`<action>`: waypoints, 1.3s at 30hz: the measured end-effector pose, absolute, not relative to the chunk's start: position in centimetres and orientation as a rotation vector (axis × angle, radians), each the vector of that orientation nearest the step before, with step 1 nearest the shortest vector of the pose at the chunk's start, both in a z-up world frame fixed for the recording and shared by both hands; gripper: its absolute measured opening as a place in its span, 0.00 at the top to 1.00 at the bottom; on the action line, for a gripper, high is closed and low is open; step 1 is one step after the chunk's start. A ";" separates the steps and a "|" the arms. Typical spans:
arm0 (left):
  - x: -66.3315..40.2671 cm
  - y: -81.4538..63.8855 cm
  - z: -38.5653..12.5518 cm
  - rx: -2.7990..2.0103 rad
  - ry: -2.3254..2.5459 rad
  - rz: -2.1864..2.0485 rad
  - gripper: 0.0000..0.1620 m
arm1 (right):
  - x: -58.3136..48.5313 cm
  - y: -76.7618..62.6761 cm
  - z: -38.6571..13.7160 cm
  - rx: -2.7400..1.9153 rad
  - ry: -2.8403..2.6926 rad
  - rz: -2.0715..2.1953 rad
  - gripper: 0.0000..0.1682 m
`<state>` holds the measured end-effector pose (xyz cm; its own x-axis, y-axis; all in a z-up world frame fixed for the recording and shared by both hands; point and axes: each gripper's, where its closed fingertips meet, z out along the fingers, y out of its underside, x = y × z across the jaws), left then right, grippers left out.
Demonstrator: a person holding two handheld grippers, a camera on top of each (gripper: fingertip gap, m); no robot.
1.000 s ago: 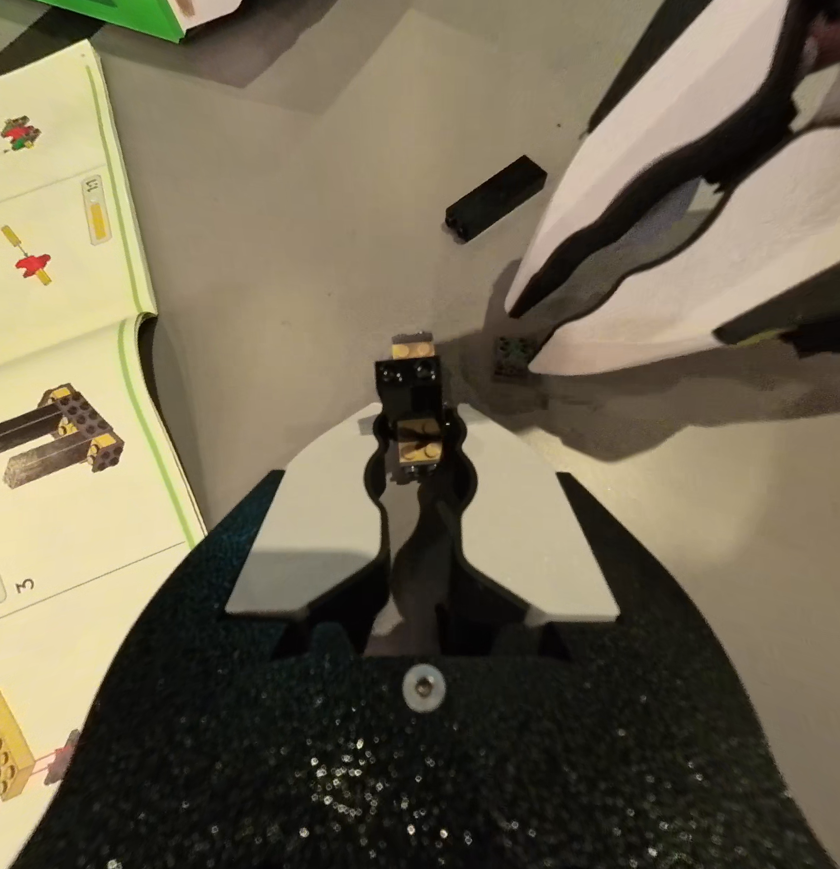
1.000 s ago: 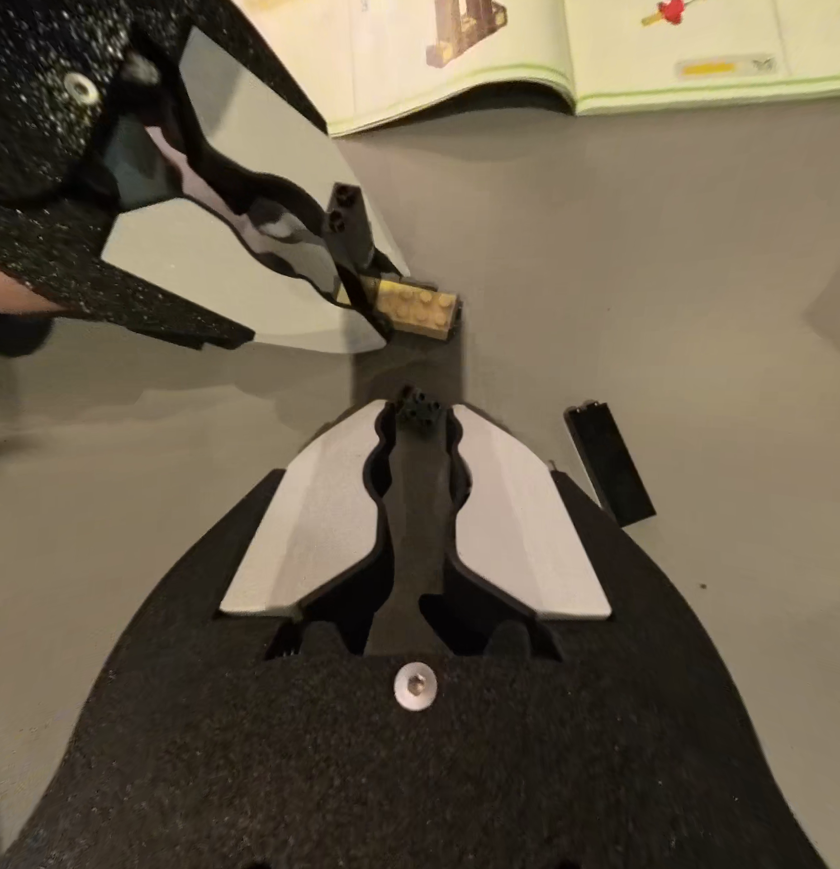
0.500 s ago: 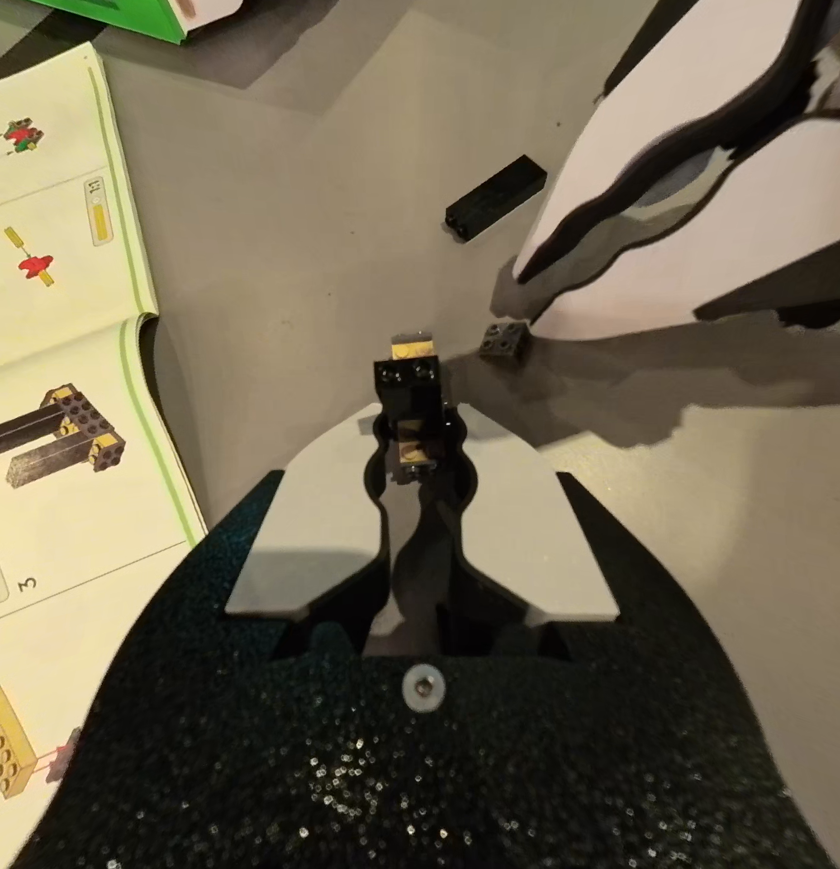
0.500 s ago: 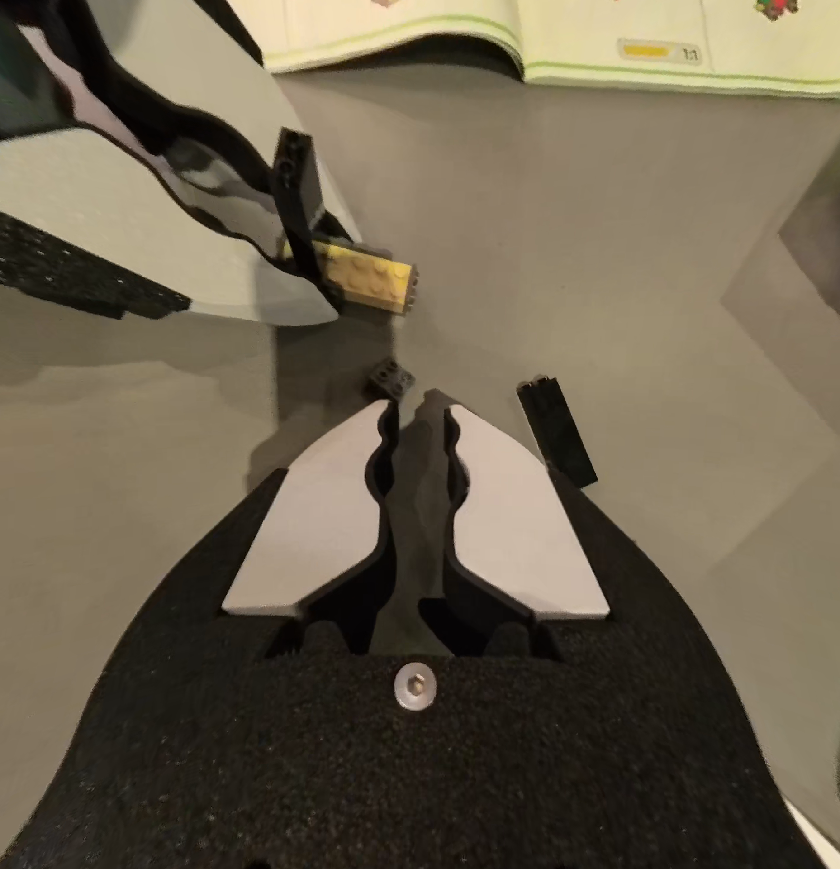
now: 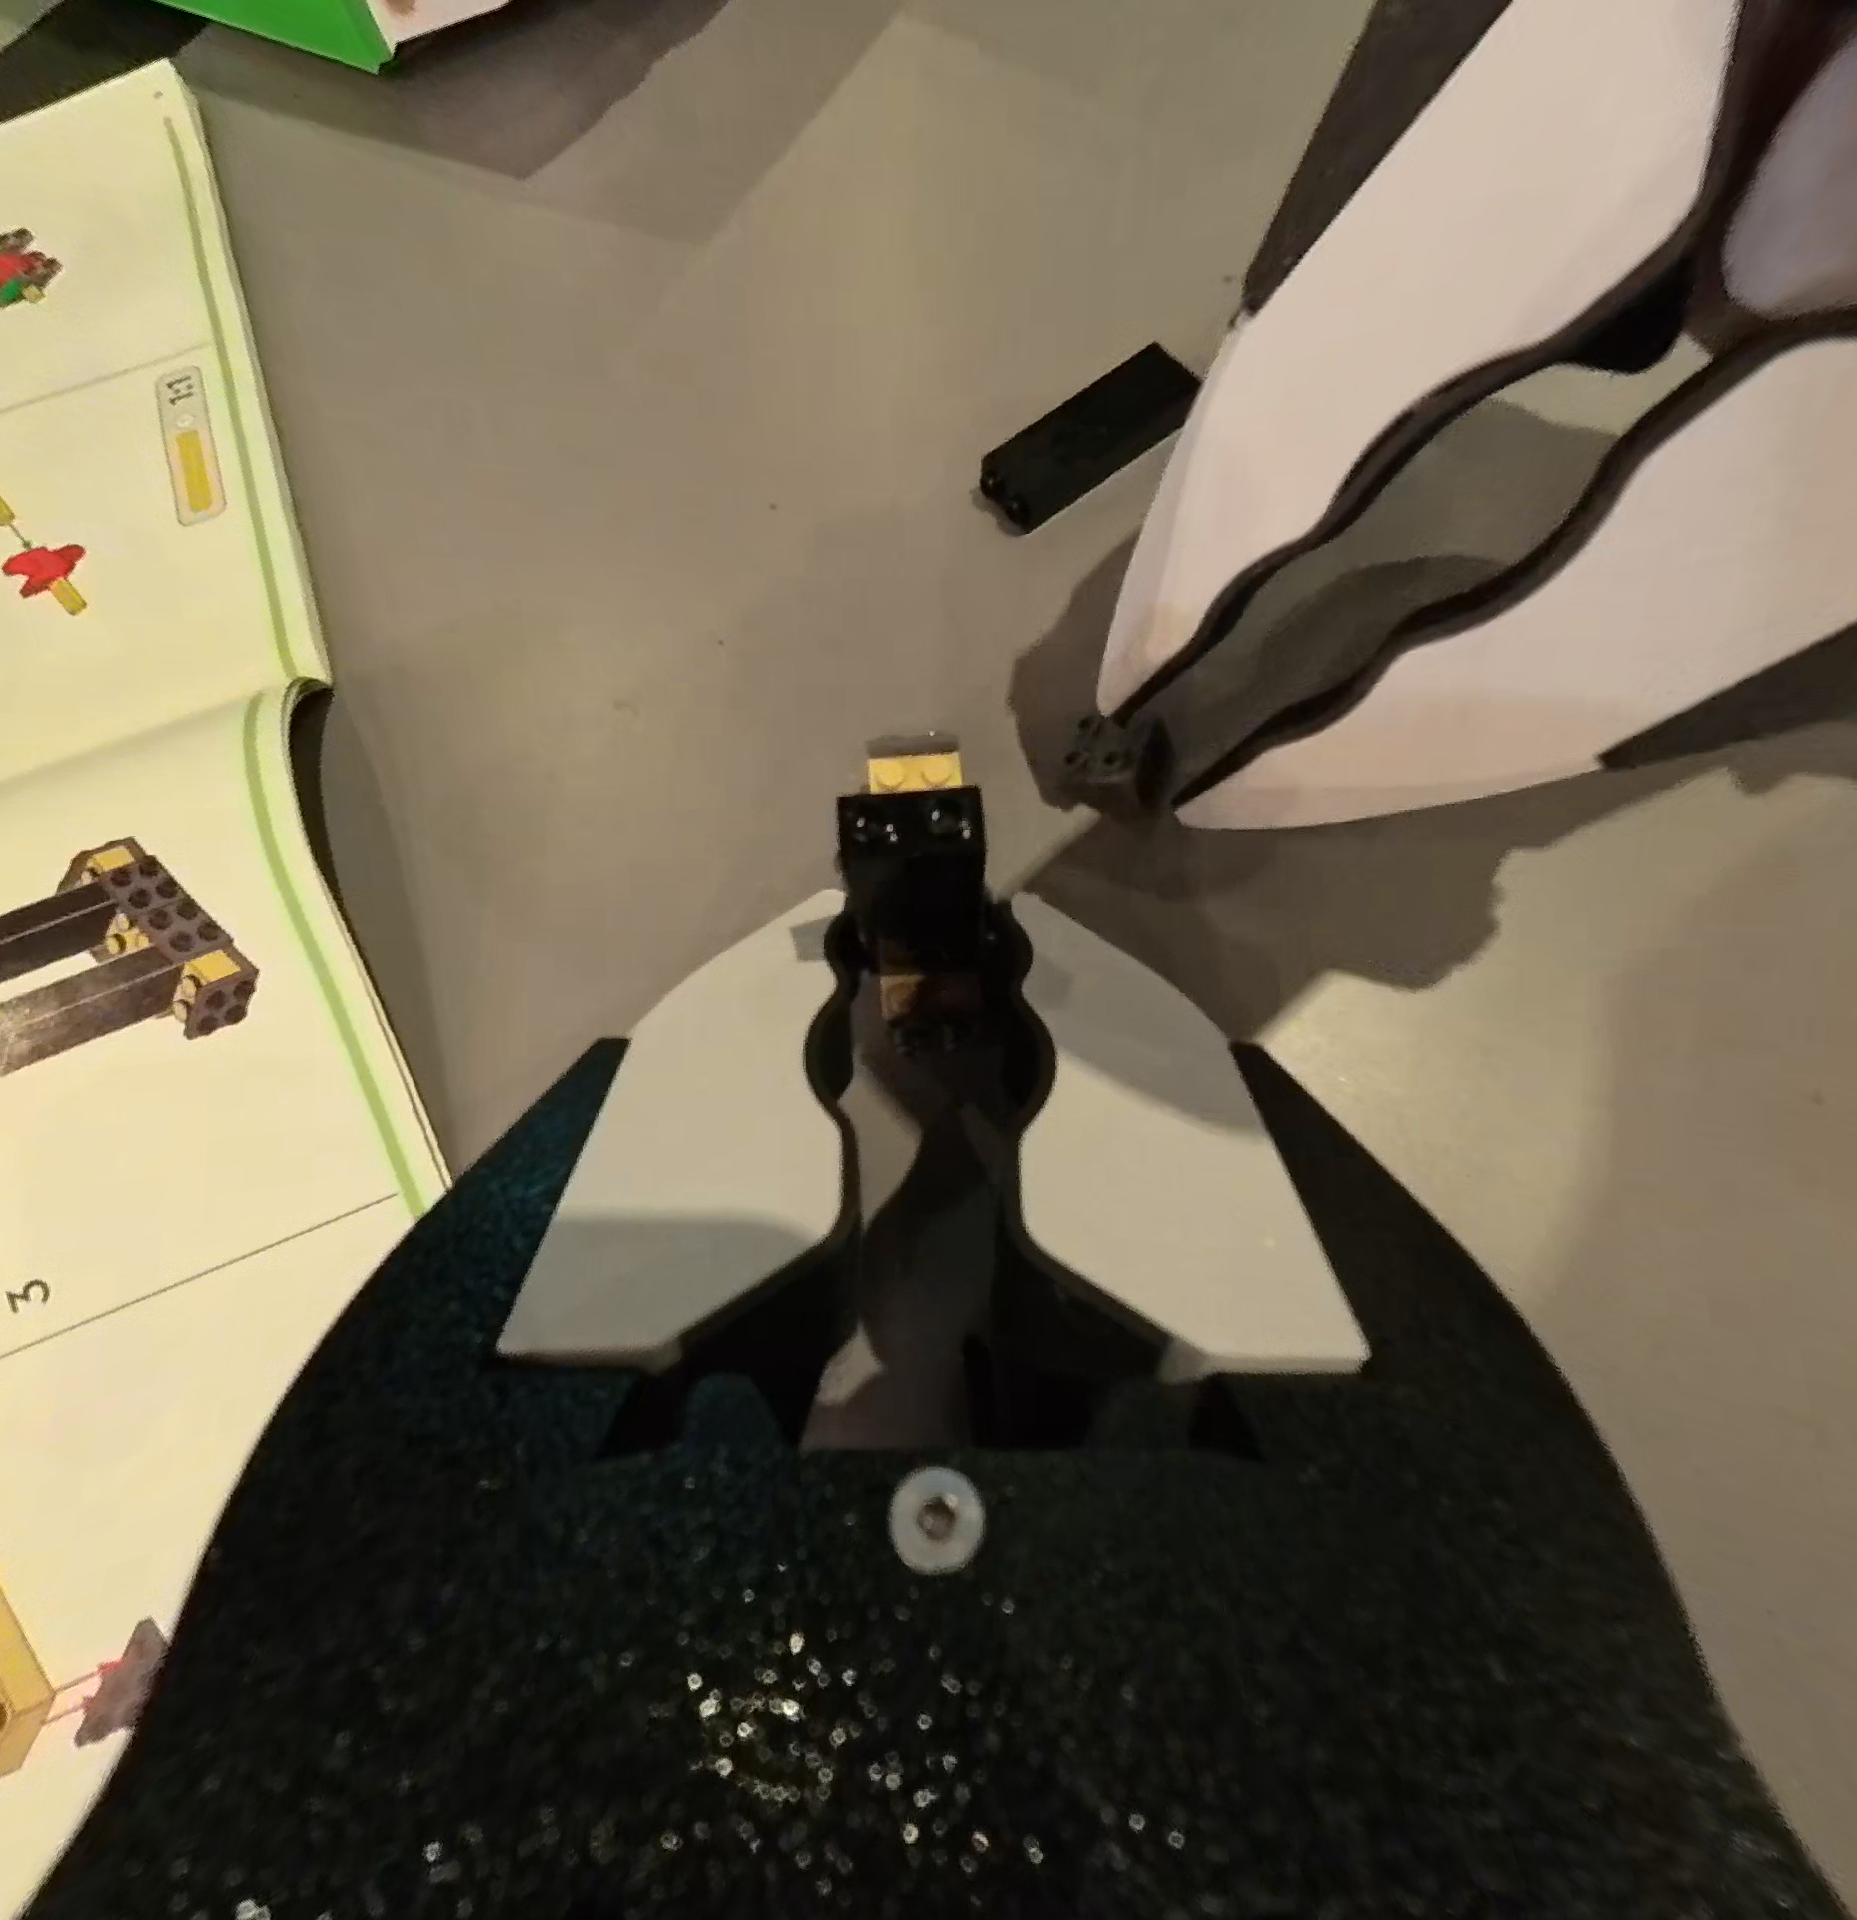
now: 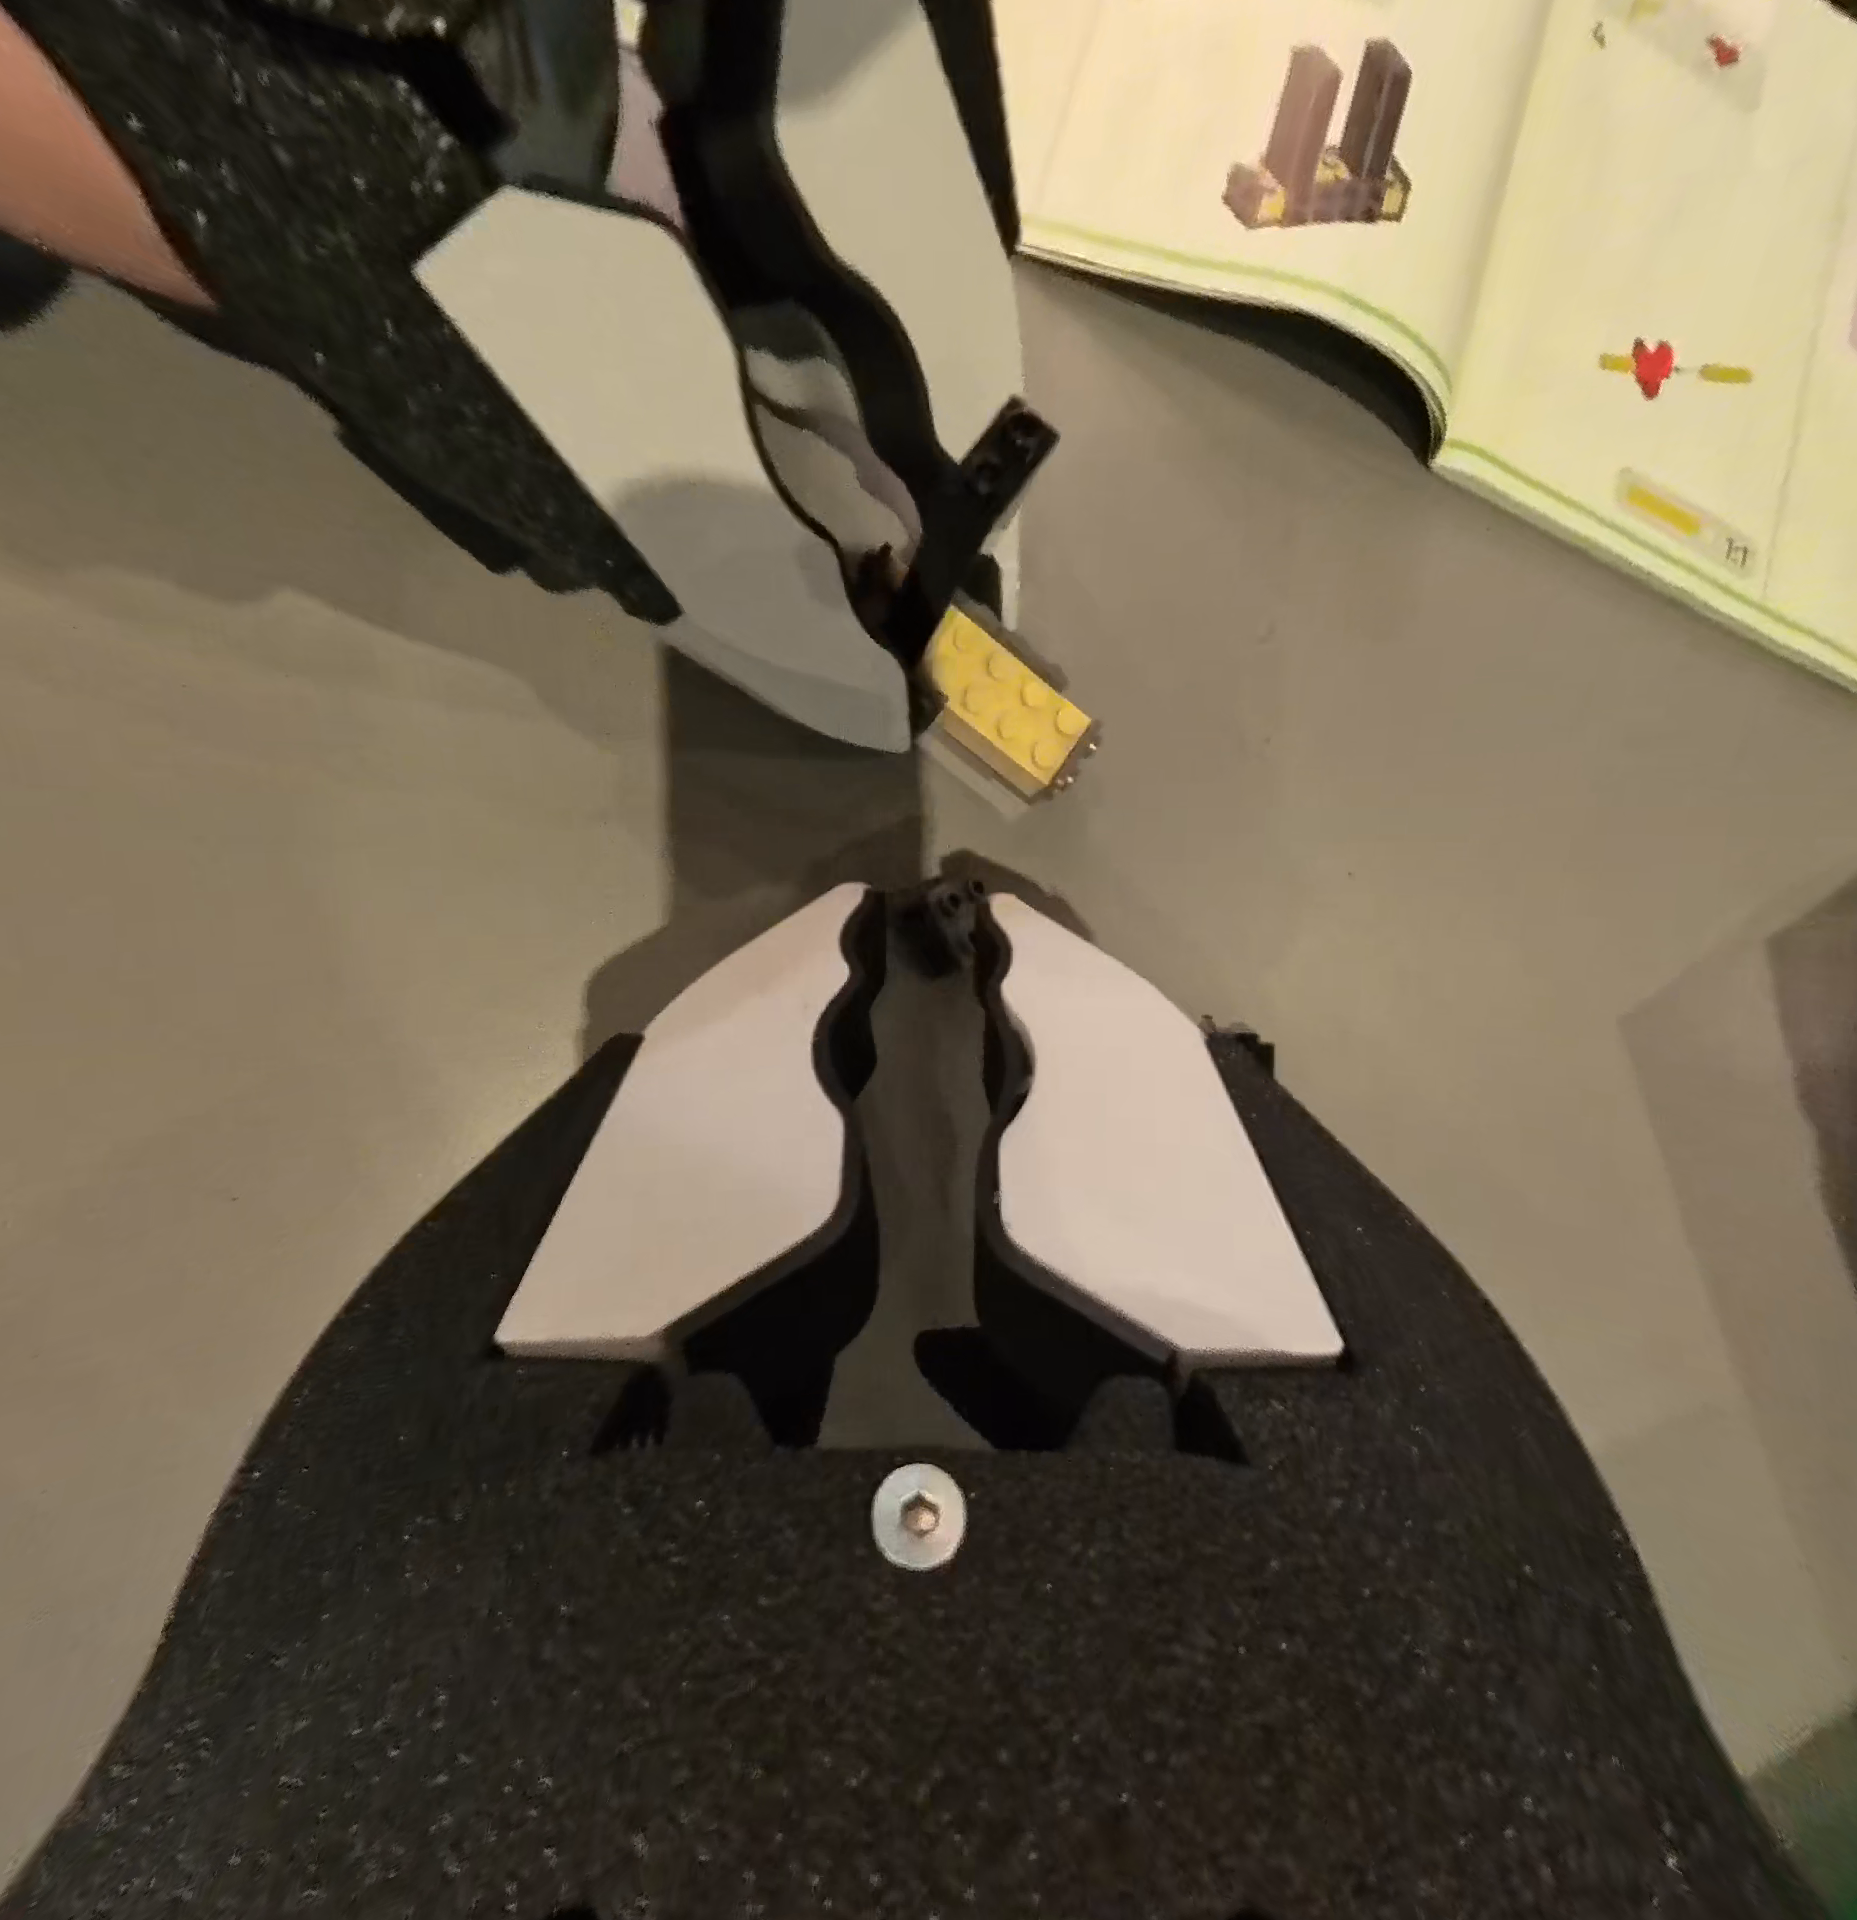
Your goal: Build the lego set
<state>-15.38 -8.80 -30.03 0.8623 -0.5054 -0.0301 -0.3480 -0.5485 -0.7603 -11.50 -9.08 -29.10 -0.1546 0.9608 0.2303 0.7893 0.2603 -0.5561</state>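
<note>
**Both grippers hold Lego parts over the grey table**

The grey table (image 5: pixel 612 499) fills both views. An open instruction booklet (image 5: pixel 103 727) with pale green page edges lies on it, left of the left gripper in the left wrist view and at the upper right in the right wrist view. A corner of a green box (image 5: pixel 280 26) shows at the top left of the left wrist view.

The left gripper (image 5: pixel 919 935) is clamped on a small assembly (image 6: pixel 981 613): a tall black brick (image 5: pixel 908 847) stands on a yellow brick (image 6: pixel 1007 691), and the fingers grip it at the base of the black brick. In the right wrist view the yellow brick sticks out past the fingertips with its studs showing, tilted, and appears to be clear of the table.

The right gripper (image 6: pixel 929 925) has its fingers drawn together on a small black brick (image 6: pixel 939 920), pinched at the very tips. In the left wrist view that small brick (image 5: pixel 1111 753) sits between the right gripper's tips, down close to the table and just to the right of the assembly; whether it touches the table cannot be told.

A long black brick (image 5: pixel 1085 436) lies flat on the table beyond the assembly, partly hidden behind the right gripper's finger.
</note>
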 end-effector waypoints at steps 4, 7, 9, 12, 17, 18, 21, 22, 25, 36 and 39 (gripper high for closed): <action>-15.4 -8.8 -30.0 -2.205 0.615 -0.245 0.85 | -11.2 -9.0 -30.0 -1.529 -2.085 0.334 0.88; -15.4 -8.8 -30.0 -2.206 0.614 -0.250 0.85 | -11.5 -9.2 -29.8 -1.511 -2.114 0.373 0.88; -15.4 -8.8 -30.0 -2.207 0.614 -0.253 0.85 | -11.6 -8.7 -29.6 -1.490 -2.132 0.341 0.88; -15.4 -8.9 -30.0 -2.208 0.614 -0.259 0.85 | -11.6 -8.7 -29.6 -1.467 -2.187 0.324 0.89; -15.3 -8.9 -30.1 -2.211 0.614 -0.270 0.85 | -11.5 -8.7 -30.0 -1.472 -2.234 0.314 0.91; -15.3 -8.9 -30.1 -2.211 0.614 -0.274 0.84 | -11.5 -8.7 -30.0 -1.474 -2.236 0.321 0.92; -15.3 -9.0 -30.1 -2.213 0.617 -0.285 0.84 | -11.6 -8.5 -30.0 -1.471 -2.217 0.331 0.92; -15.3 -9.0 -30.1 -2.213 0.619 -0.285 0.84 | -11.6 -8.5 -30.0 -1.468 -2.217 0.343 0.92; -15.5 -9.0 -30.1 -2.212 0.607 -0.264 0.80 | -11.6 -8.6 -30.0 -1.460 -2.216 0.372 0.92; -15.3 -9.4 -30.1 -2.206 0.654 -0.303 0.73 | -11.6 -8.5 -29.9 -1.333 -2.221 0.388 0.92; -14.9 -9.6 -30.1 -2.192 0.692 -0.303 0.78 | -11.5 -8.3 -29.9 -1.271 -2.221 0.356 0.92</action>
<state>-14.87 -9.60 -30.07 0.8217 -0.5698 -0.0114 -0.3783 -0.5304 -0.7587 -11.51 -8.28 -29.85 -0.4011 0.8545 0.3301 0.7087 0.5178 -0.4792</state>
